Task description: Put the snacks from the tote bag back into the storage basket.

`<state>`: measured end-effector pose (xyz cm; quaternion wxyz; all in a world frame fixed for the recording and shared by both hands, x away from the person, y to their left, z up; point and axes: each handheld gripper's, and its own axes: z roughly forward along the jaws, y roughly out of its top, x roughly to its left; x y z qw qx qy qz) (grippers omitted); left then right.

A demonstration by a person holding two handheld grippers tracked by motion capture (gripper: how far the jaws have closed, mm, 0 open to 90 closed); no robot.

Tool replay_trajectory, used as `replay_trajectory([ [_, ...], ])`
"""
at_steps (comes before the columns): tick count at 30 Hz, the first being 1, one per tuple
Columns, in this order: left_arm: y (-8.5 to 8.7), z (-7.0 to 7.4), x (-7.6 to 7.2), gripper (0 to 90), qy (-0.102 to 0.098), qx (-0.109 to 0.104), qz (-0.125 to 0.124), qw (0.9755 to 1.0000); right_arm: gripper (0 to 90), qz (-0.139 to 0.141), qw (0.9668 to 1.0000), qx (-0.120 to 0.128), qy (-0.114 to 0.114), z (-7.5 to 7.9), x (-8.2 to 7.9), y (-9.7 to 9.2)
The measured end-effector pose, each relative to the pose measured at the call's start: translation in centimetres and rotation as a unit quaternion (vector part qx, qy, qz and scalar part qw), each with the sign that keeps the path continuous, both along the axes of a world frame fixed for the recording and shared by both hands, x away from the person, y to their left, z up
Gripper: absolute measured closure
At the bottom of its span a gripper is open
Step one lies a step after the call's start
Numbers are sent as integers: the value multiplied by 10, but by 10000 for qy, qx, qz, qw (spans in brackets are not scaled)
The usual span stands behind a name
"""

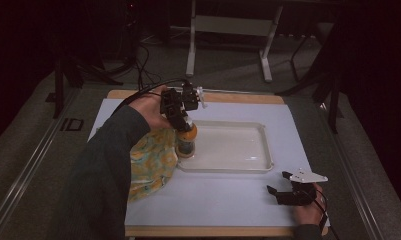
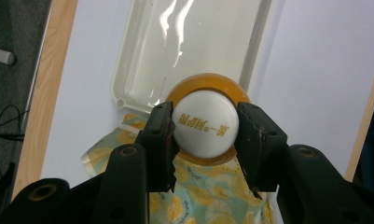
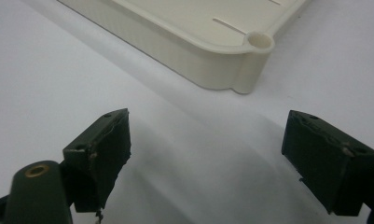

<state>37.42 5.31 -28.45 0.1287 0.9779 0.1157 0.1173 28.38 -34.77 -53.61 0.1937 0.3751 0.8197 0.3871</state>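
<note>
An orange bottle point(image 1: 186, 141) with a white cap point(image 2: 204, 123) stands upright at the left end of the white tray point(image 1: 258, 162). My left gripper point(image 1: 180, 119) comes down on it from above and is shut on the cap, one jaw on each side. In the left gripper view the cap carries yellow lettering, and the tray point(image 2: 128, 70) lies beyond it. My right gripper point(image 1: 279, 183) rests open near the table's front right, its jaws wide apart over bare white surface. The right gripper view has the tray's corner point(image 3: 250, 60) just ahead.
A yellow and green patterned cloth point(image 1: 149, 165) lies left of the tray, partly under my left forearm. The white mat point(image 1: 223, 200) covers a wooden table point(image 1: 238, 98). Metal frame legs point(image 1: 190, 50) stand on the floor behind.
</note>
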Motion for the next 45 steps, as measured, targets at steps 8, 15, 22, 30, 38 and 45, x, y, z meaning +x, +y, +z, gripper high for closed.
replay_trajectory([
  [8, -3, -2, 0, 590, 5, 63, 52, 10000, 150, 0, 10000, -1, 7, 0, 0, 0],
  [15, -8, -6, -1, 590, -9, 213, 14, 9998, 150, 1, 10000, 1, 8, 0, 0, 0],
  [22, -11, -10, 0, 591, 28, 135, -77, 9999, 151, 6, 10000, 0, 3, 0, 0, 0],
  [30, -13, -18, 1, 591, 67, 174, -82, 9998, 151, 6, 10000, 2, 1, 0, 0, 0],
  [38, -15, -25, 3, 591, 79, 135, -78, 9998, 150, 4, 10000, 11, 5, 0, 0, 0],
  [45, -18, -30, 4, 591, 130, 173, -105, 9997, 151, 1, 10000, 14, 8, 0, 0, 0],
])
